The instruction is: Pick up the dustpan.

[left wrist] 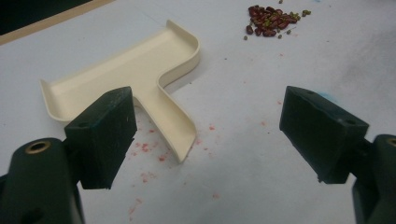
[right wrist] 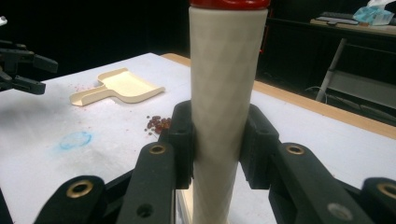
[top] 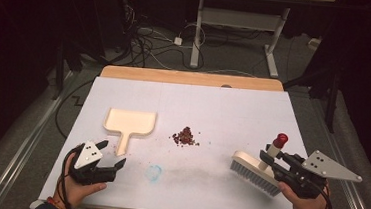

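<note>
A cream dustpan (top: 129,123) lies on the white table, its handle pointing toward the near edge; it also appears as the dustpan (left wrist: 135,79) and the dustpan (right wrist: 119,87). A small pile of red beans (top: 185,136) sits mid-table, also seen as beans (left wrist: 272,19) and beans (right wrist: 156,124). My left gripper (top: 112,154) stands open just short of the dustpan handle; in its own view the left gripper (left wrist: 210,135) has the handle tip between its jaws, untouched. My right gripper (top: 269,160) is shut on the cream, red-capped handle of a brush (top: 256,173), whose bristles rest on the table. The brush handle (right wrist: 224,93) stands upright between the jaws.
A faint blue smudge (top: 154,172) marks the table (top: 223,107) near the front, with red stains around the dustpan handle. A wooden edge runs along the table's far side. Cables and a desk frame (top: 239,33) occupy the floor beyond.
</note>
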`<state>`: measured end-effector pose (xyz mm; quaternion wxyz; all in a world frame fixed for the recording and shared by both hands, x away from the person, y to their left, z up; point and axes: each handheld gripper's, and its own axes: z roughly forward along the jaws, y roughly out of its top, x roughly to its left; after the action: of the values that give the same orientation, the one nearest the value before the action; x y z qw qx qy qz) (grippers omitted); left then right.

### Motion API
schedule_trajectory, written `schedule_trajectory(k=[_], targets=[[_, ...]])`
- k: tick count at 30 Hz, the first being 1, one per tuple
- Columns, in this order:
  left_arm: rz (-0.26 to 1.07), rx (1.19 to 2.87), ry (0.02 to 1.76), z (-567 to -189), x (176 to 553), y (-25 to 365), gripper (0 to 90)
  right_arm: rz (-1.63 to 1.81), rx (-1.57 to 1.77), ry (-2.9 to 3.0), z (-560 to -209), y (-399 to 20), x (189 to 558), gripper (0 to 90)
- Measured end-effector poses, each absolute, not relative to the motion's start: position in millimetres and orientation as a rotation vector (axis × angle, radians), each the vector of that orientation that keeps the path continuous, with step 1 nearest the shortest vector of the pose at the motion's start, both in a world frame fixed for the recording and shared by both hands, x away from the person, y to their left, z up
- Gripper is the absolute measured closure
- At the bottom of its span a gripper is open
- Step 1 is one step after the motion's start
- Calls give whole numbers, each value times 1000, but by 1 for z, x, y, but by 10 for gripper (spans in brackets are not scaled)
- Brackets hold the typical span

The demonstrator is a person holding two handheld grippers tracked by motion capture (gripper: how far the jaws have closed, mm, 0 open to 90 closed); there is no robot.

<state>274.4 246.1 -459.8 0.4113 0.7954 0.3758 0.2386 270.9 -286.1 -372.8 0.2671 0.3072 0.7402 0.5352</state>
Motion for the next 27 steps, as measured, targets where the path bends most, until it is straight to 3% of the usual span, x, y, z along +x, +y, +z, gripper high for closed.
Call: schedule_trajectory(k=[2,16,21,27], targets=[[586,2015,945,-460,275,246,257,1442,828,1997,-373,-286,271,700],[595,2015,1011,-456,273,246,219,1419,839,1990,-374,-282,271,699],[606,2013,1112,-455,278,246,232,1409,825,1988,-373,-280,271,700],[516,2072,1244,-471,306,235,238,1396,829,1977,-375,-280,271,699]])
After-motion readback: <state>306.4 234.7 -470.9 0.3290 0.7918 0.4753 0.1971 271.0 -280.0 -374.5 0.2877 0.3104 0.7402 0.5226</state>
